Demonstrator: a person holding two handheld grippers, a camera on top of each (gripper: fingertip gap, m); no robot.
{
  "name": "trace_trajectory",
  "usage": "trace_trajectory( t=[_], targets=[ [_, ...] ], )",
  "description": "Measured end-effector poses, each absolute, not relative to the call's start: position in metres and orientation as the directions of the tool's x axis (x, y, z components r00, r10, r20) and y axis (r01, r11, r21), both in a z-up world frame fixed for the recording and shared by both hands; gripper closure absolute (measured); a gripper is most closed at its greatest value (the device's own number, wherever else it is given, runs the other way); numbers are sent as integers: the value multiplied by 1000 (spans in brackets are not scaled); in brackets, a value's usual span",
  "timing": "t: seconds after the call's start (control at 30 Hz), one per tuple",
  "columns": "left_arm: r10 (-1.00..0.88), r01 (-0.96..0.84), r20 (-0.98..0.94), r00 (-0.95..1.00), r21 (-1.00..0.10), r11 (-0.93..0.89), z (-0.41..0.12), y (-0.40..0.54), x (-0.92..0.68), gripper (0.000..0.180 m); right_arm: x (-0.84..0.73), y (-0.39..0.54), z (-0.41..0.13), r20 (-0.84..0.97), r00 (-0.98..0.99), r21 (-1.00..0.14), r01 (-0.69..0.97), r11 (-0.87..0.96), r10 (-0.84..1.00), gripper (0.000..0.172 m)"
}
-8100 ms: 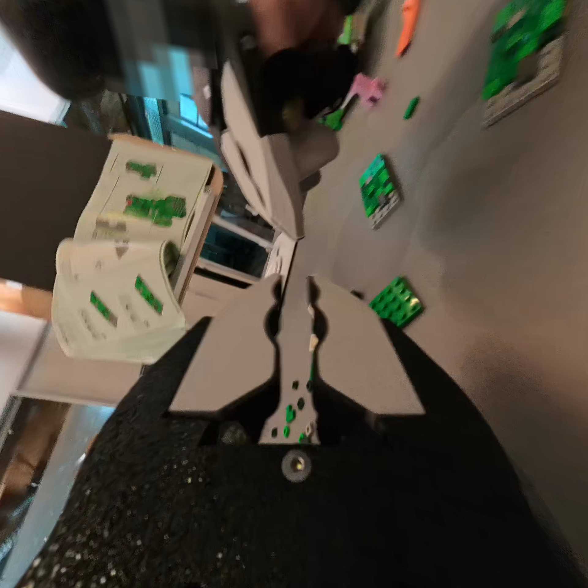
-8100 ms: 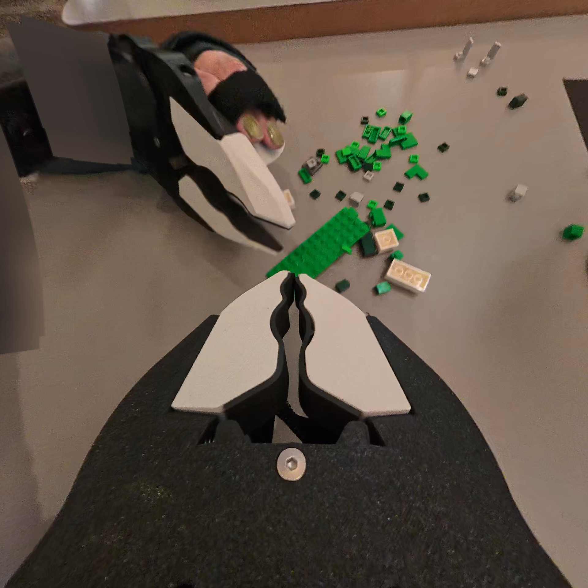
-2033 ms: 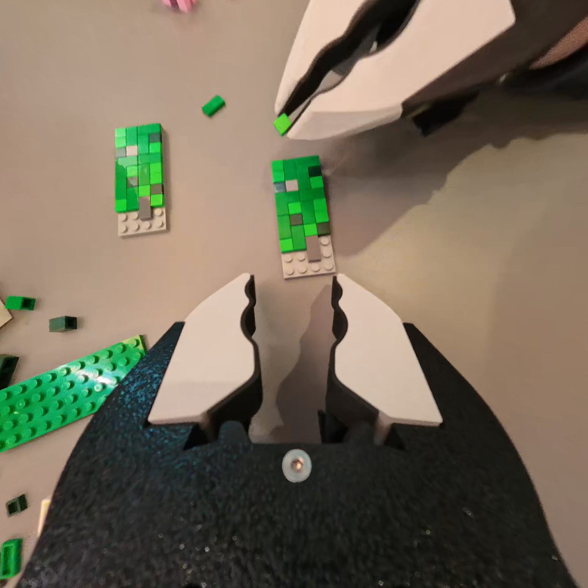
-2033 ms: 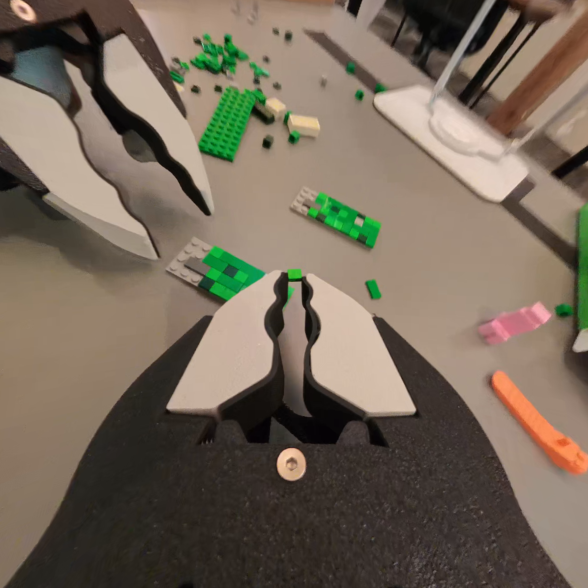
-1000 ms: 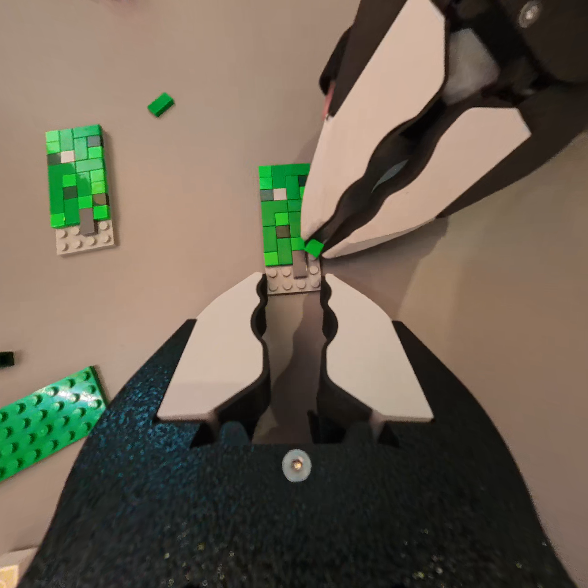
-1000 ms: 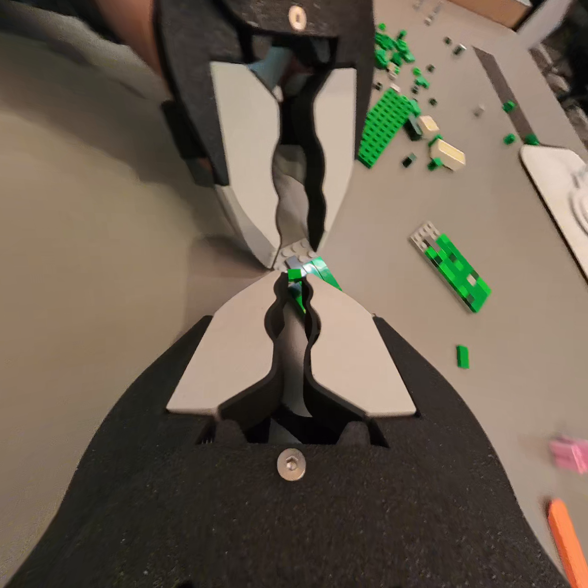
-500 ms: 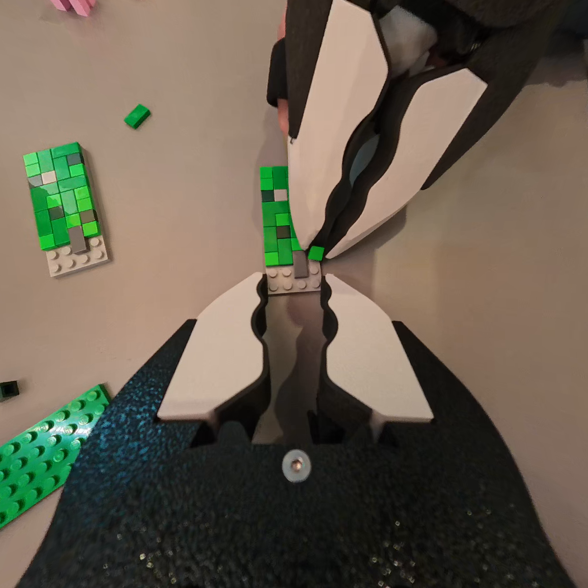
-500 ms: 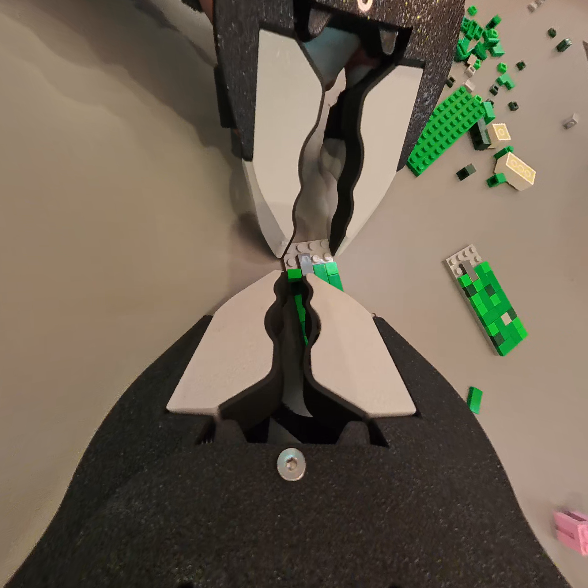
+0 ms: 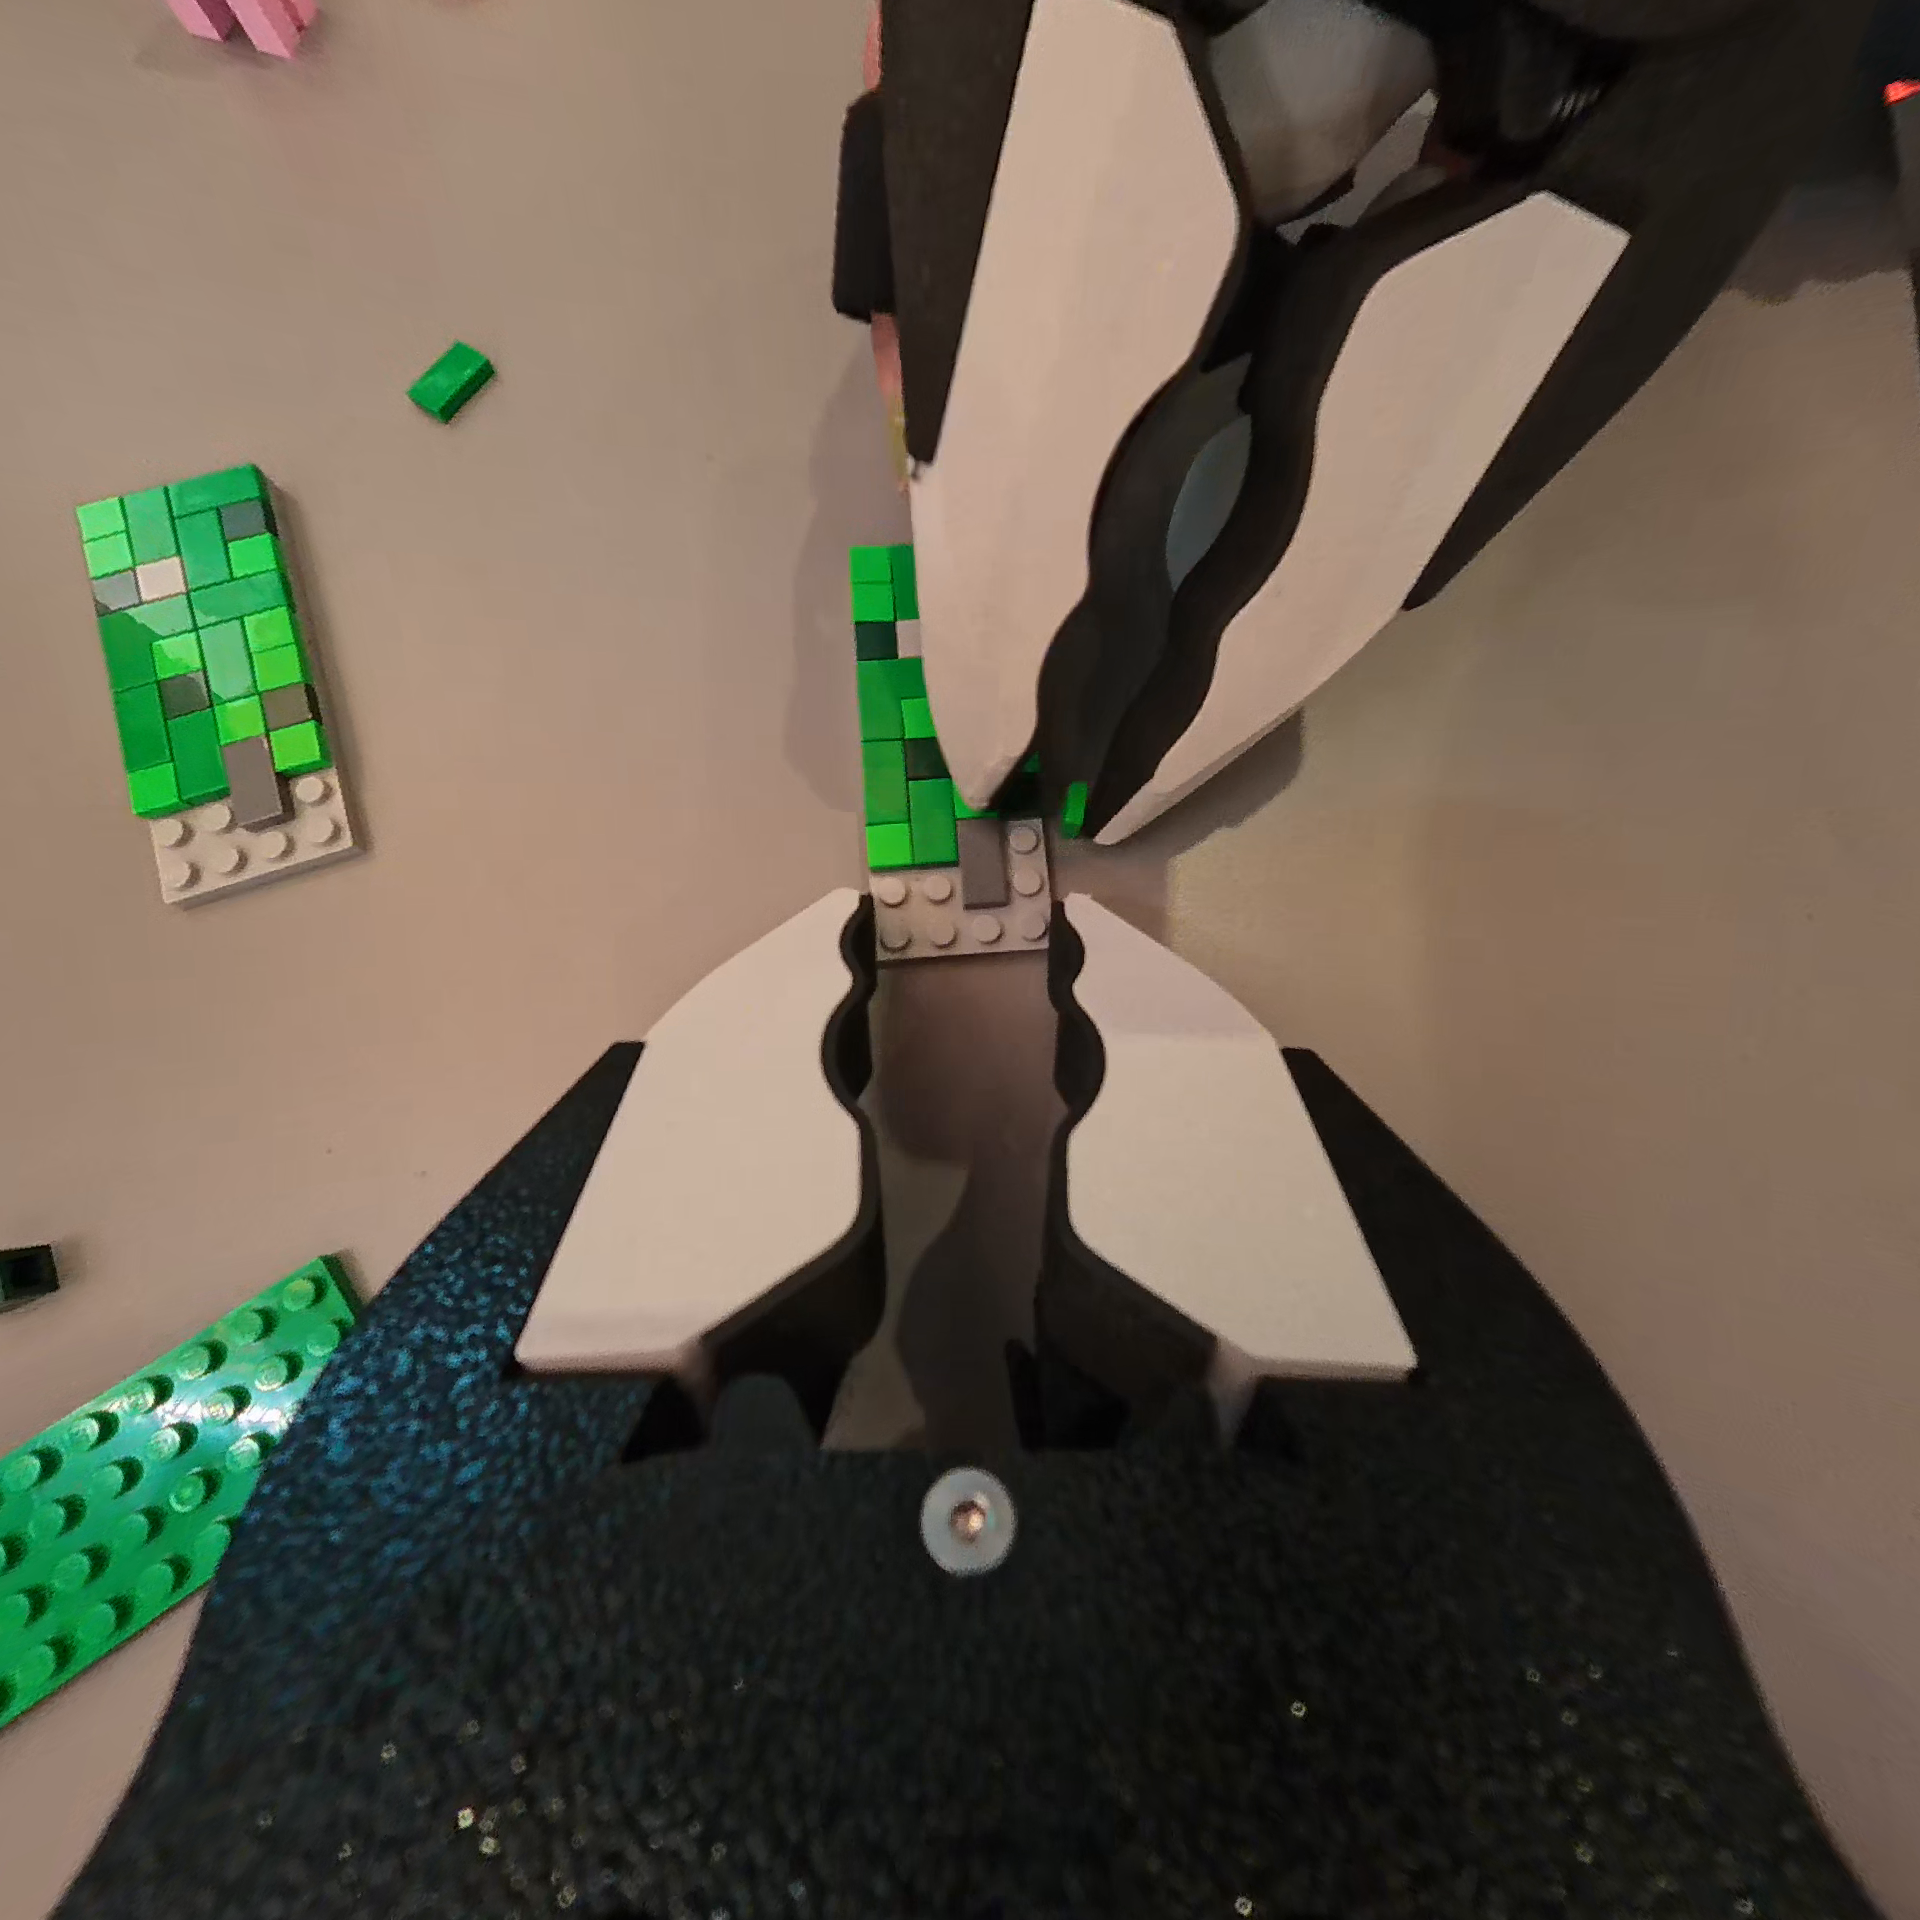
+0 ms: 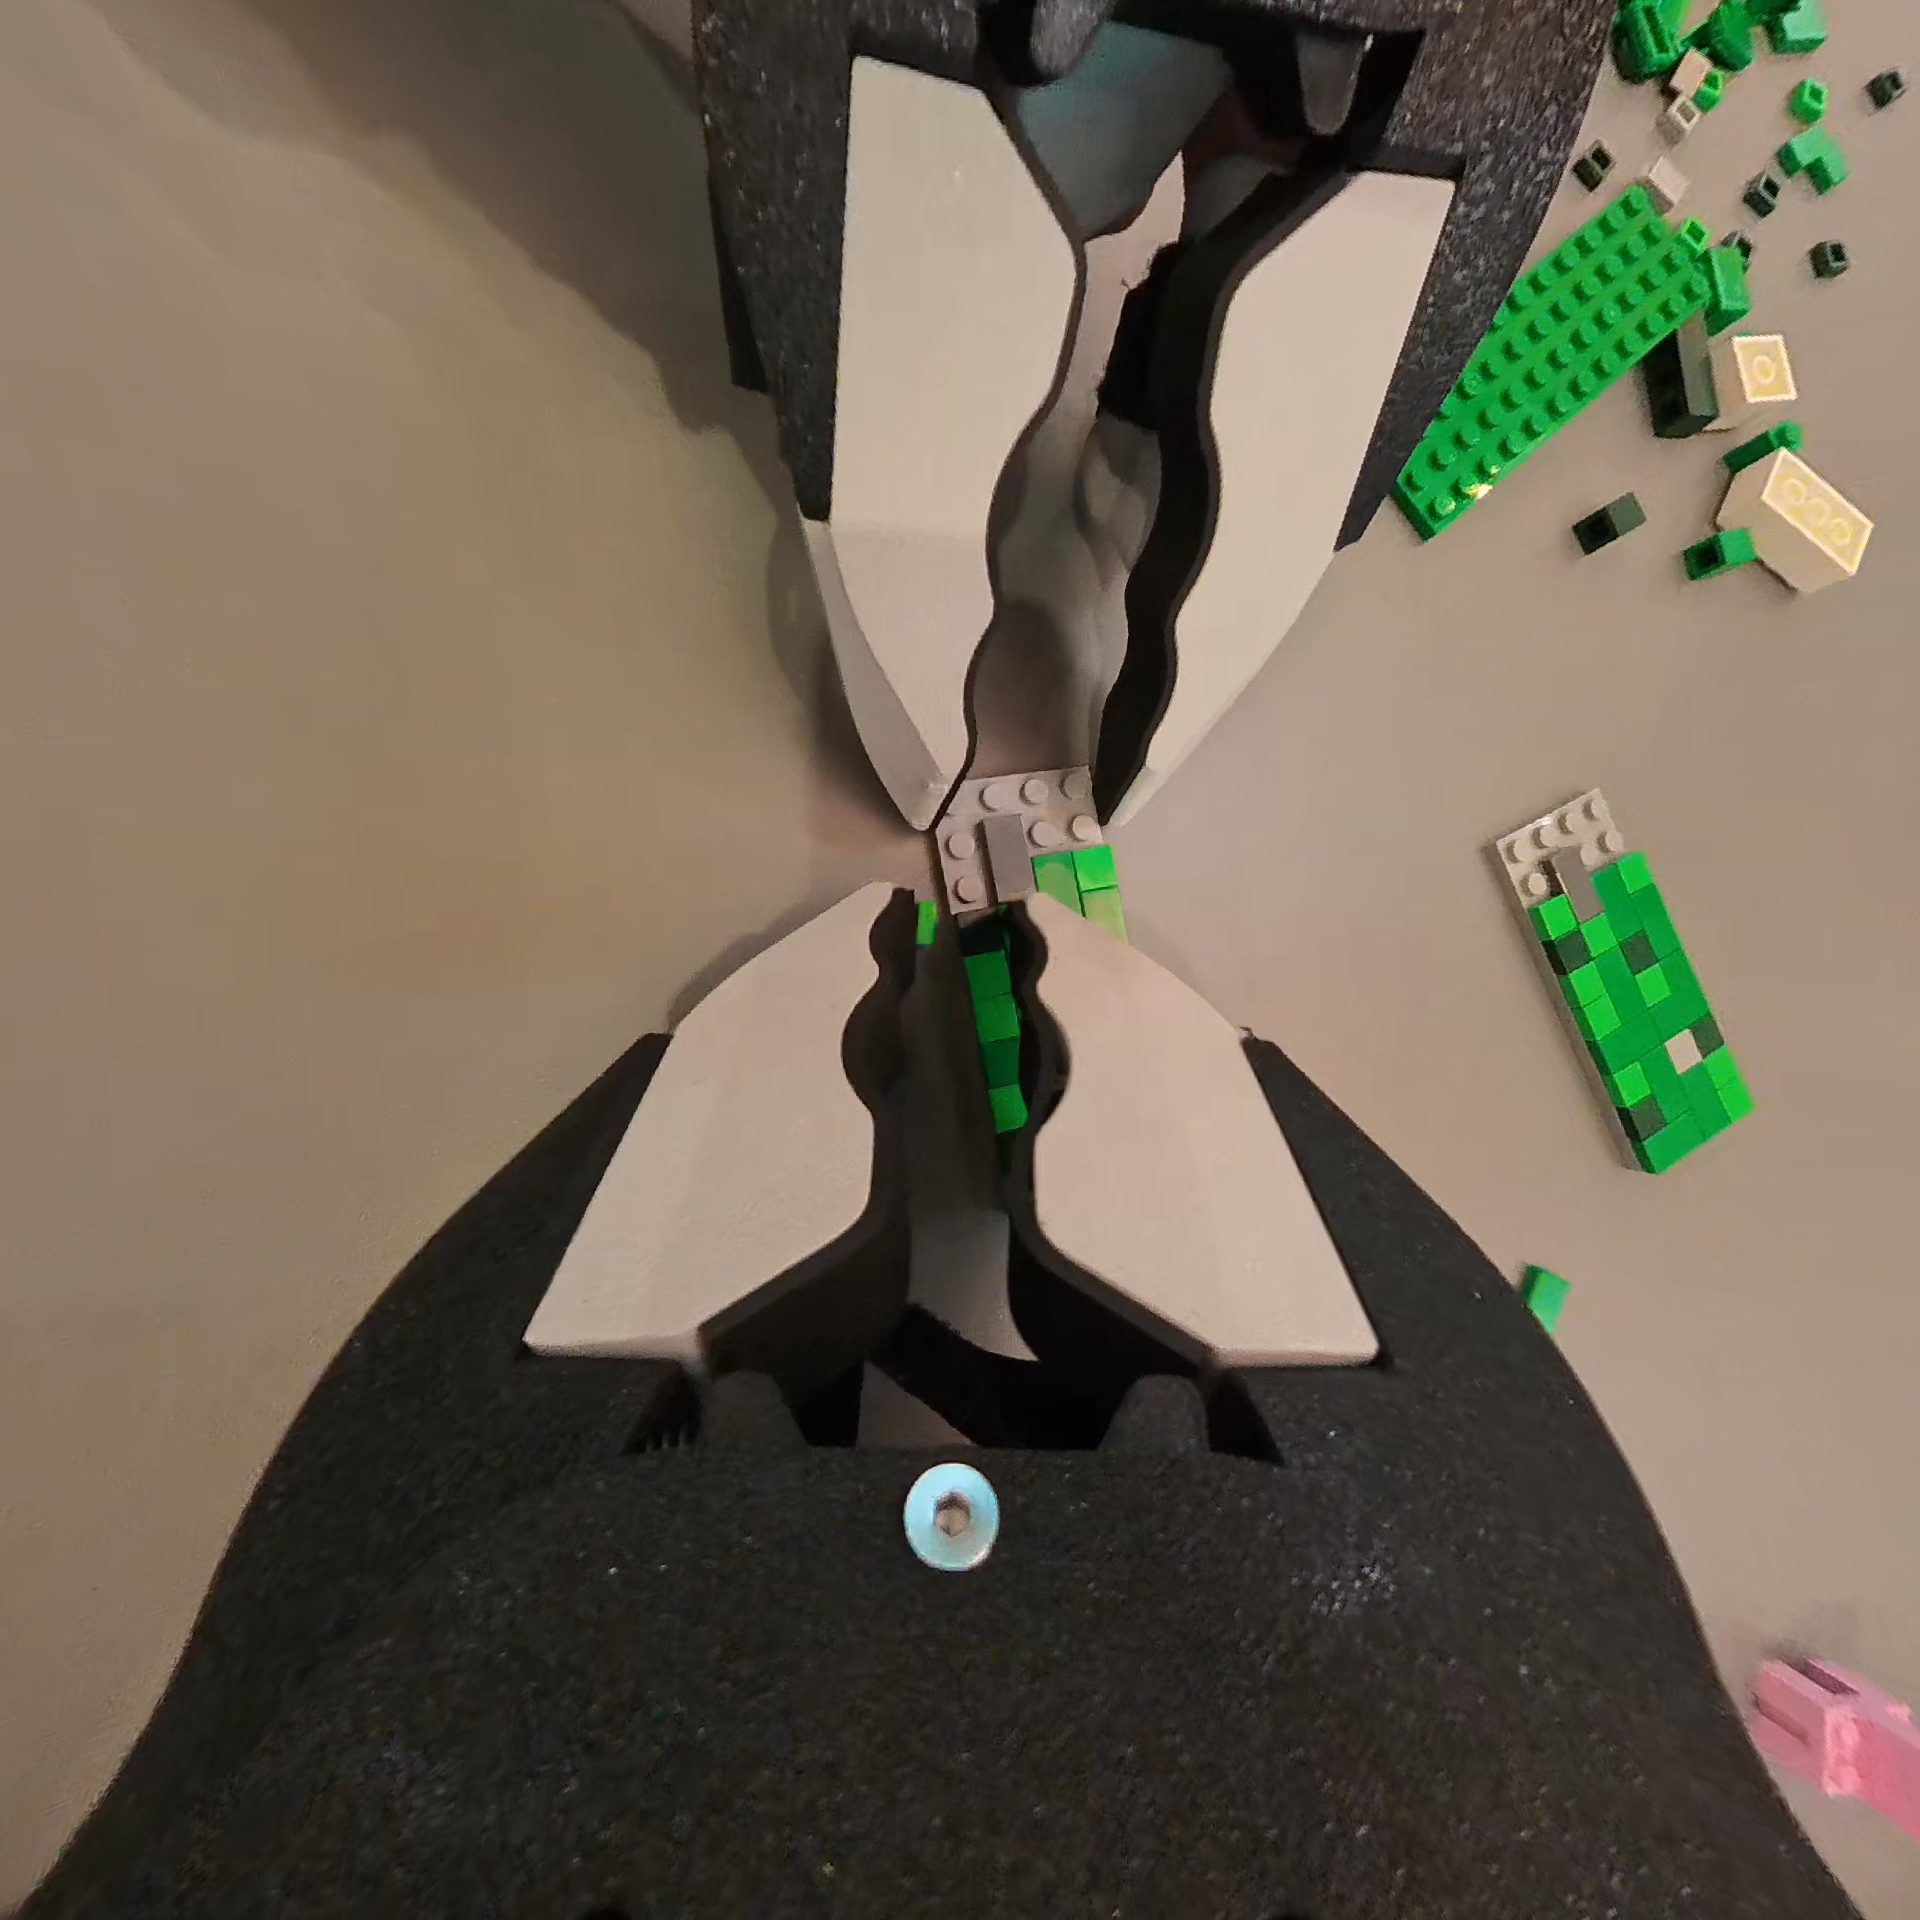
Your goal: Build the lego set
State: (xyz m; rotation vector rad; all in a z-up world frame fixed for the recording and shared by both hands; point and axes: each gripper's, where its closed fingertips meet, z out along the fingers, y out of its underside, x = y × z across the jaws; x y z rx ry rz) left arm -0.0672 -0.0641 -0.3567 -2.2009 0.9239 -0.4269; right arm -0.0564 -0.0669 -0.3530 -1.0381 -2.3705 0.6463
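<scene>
Tiled brick plate (image 9: 904,790), grey base with a patchwork of green tiles, lies flat on the surface (image 9: 1558,1039) straight ahead of the left tool (image 9: 961,912). Its bare studded grey end sits between that tool's two fingertips, which press on its long sides at a middling width. That grip looks like a brace, so the plate cannot slide or lift.

From the far side the right tool (image 9: 1044,816) comes in tip to tip with the left one, angled down over the tiled part. Its jaws stand narrowly apart and clamp nothing. A small green tile (image 9: 1075,808) stands on edge against the inner face of one finger, just off the plate's edge beside the bare studs; the other finger is clear of it.

Left of the left tool lie a second tiled plate (image 9: 213,675), a loose green tile (image 9: 450,381) beyond it, and a large green studded plate (image 9: 156,1455) close by the tool's body. Cream bricks (image 10: 1792,530) sit among scattered small pieces.

I can read no brand or writing anywhere.
</scene>
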Motion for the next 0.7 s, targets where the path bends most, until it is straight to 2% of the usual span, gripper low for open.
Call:
trace_trajectory(
  t=[0.13, 0.33, 0.7],
  targets=[
    [-723, -488, 33, 691, -716, -499, -356, -64, -67, 149, -53, -63, -354, 260, -598, -559, 547, 623, 758, 147],
    [-720, -472, 50, 692, -724, -503, -356, -64, -67, 149, -48, -57, -351, 290, -583, -558, 541, 629, 759, 150],
    [-664, -437, 22, 747, -737, -516, -356, -56, -72, 149, -33, -62, -350, 275, -532, -626, 533, 569, 801, 157]
  ],
)
